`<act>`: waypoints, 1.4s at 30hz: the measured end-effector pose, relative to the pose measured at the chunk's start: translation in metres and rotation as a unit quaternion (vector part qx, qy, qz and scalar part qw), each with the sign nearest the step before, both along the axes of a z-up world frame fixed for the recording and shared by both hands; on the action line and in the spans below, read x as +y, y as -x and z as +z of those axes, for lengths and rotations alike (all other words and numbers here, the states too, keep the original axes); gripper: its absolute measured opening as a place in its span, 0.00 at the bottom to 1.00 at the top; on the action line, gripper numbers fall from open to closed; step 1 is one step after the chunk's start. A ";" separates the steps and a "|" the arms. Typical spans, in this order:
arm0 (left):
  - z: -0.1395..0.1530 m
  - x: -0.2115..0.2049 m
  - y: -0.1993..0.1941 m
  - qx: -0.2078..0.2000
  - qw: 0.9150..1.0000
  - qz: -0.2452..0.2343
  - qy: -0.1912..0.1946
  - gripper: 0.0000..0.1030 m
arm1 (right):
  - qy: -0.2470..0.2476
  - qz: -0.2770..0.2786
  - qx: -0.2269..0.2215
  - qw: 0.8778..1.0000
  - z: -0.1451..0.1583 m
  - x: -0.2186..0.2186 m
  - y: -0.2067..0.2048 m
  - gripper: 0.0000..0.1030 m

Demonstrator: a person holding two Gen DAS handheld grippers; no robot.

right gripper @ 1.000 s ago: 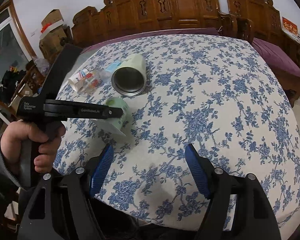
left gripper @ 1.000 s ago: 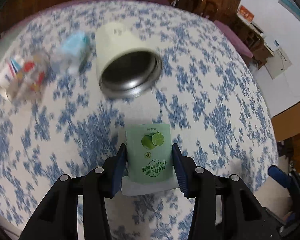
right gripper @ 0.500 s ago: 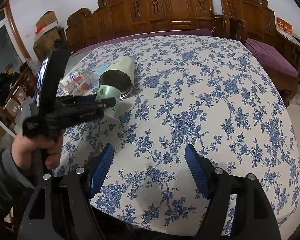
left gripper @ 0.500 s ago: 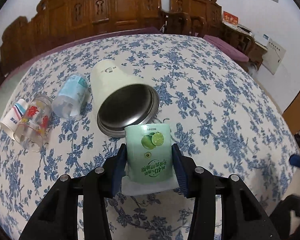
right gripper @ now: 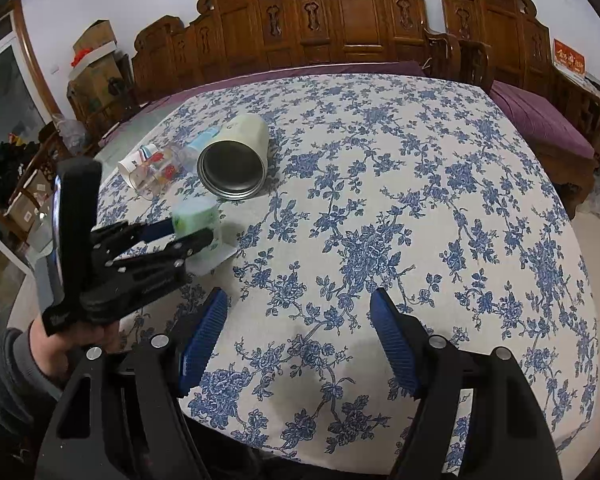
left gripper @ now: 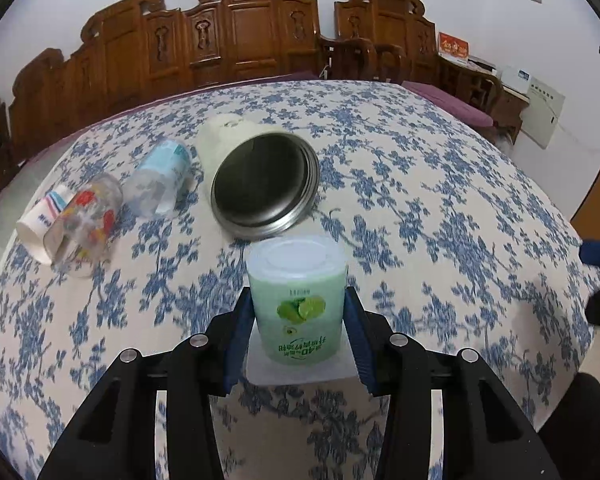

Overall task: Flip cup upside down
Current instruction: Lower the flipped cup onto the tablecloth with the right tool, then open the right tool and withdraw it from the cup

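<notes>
My left gripper (left gripper: 298, 320) is shut on a light green paper cup (left gripper: 298, 300) with a lime print. The cup stands base up, its print inverted, its wide mouth low over the tablecloth; I cannot tell if it touches. In the right wrist view the left gripper (right gripper: 190, 234) holds the green cup (right gripper: 196, 220) at the table's left side. My right gripper (right gripper: 300, 336) is open and empty above the table's near edge.
A large cream mug with a steel inside (left gripper: 260, 184) lies on its side just behind the green cup. A pale blue cup (left gripper: 160, 176), a printed glass (left gripper: 86, 224) and a white paper cup (left gripper: 36, 224) lie on their sides at the left. Carved wooden chairs (left gripper: 240, 36) stand behind the floral-cloth table (left gripper: 440, 200).
The left gripper has tilted from looking down to looking level, turning the green cup so its base faces up. The right gripper has barely moved.
</notes>
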State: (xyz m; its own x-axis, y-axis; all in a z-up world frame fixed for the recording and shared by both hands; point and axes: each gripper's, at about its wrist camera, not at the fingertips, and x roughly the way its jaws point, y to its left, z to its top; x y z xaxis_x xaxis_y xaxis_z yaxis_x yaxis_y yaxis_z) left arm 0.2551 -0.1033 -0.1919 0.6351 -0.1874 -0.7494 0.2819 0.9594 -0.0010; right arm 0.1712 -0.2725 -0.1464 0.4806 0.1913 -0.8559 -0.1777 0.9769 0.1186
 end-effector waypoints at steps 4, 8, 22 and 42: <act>-0.003 0.002 0.007 0.003 1.000 0.003 0.001 0.41 | 0.003 0.001 -0.002 1.000 0.000 0.001 0.000 0.74; -0.005 0.004 0.008 0.008 1.000 0.005 0.004 0.43 | 0.005 0.004 -0.002 1.000 0.001 0.004 0.001 0.74; 0.036 0.035 0.047 -0.005 0.999 0.046 0.010 0.76 | 0.010 0.009 -0.043 0.999 0.024 0.020 0.011 0.74; 0.100 0.099 0.140 -0.036 0.995 0.091 0.005 0.92 | -0.025 -0.016 -0.077 0.997 0.043 0.060 0.057 0.98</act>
